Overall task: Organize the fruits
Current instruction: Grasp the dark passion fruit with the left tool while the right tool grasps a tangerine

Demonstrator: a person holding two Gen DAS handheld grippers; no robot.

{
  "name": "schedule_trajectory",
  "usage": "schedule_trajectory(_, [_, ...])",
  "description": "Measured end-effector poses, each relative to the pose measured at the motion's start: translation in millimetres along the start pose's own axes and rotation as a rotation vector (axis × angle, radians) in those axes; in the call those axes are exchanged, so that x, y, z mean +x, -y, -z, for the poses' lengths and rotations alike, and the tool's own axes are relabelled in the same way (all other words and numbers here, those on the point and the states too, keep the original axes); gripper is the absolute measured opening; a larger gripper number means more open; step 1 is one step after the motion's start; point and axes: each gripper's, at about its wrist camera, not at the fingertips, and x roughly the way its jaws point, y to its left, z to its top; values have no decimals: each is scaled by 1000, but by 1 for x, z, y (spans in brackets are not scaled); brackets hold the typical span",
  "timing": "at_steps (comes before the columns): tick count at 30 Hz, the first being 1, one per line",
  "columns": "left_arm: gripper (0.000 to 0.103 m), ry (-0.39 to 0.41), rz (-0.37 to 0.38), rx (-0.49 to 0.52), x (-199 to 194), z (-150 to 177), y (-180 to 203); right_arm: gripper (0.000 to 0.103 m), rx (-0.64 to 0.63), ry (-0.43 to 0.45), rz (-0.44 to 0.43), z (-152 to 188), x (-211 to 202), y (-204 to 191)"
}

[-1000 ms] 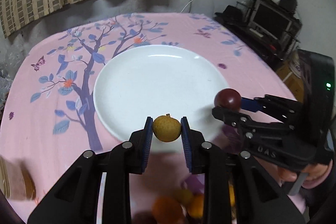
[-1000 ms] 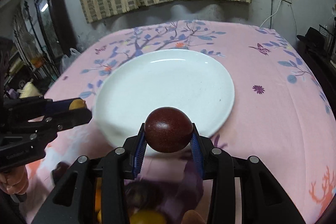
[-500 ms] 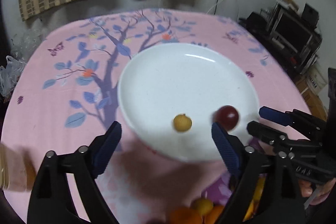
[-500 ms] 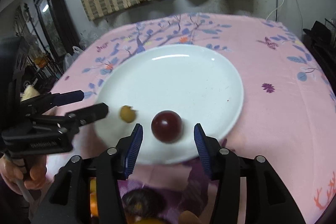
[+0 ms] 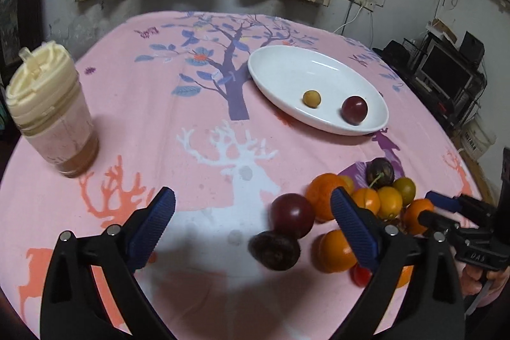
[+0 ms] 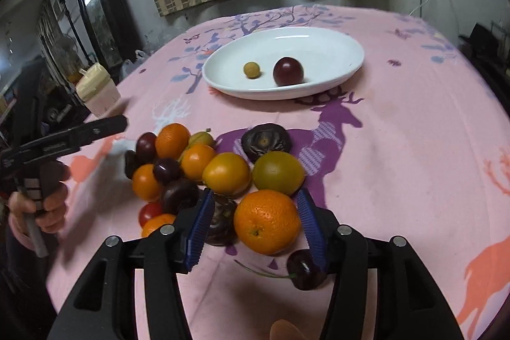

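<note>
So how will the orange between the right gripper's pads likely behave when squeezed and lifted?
The orange looks round, so it may roll if nudged. Its dimpled peel probably suits the ribbed pads. It nearly fills the opening right gripper, and a dark fruit touches it, so that could shift.

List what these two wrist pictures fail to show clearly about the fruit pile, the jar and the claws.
- Pile, left wrist view: the left claw's right finger covers several fruits, so no count is possible.
- Dark fruit, right wrist view: half hidden behind the right claw's finger.
- Jar: blurred; contents unclear.
- Left claw, right wrist view: motion-blurred; only one finger made out.
- Orange: between the opening claw's pads; contact unclear.
</note>
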Motion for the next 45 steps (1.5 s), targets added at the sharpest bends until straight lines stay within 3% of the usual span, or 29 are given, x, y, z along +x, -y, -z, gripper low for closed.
schedule_trajectory(3, [96, 32, -17, 33, -11, 9, 1, 55, 42, -24, -6, 2, 4, 9])
schedule_trajectory(11, [96, 9, 14, 67, -13, 26, -2, 51, 11, -76, 10, 7, 15, 5])
schedule_trajectory(13, [96, 7, 46, 70, -15, 29, -1, 46, 14, -76, -6, 7, 14, 6])
schedule_trajectory(16, [94, -11, 93, 103, -13, 32, 5, 45, 37, -62, -17, 7, 11, 9])
schedule_trajectory(20, [71, -42, 110, 157, -6, 36, 15, 45, 71, -39, -13, 4, 5, 15])
schedule_trajectory(22, [66, -62, 114, 159, -1, 38, 16, 45, 80, -38, -12, 4, 5, 18])
schedule_trajectory(30, [57, -107, 130, 107, 13, 39, 6, 45, 89, -30, -20, 4, 2, 19])
schedule_trajectory(38, [55, -134, 111, 137, 24, 43, 13, 45, 95, -17, -29, 5, -2, 19])
schedule_trajectory(42, [38, -124, 108, 143, 24, 44, 13, 45, 99, -13, -29, 5, -3, 19])
schedule_trajectory(45, [37, -125, 113, 135, 23, 44, 12, 45, 100, -9, -27, 6, -4, 20])
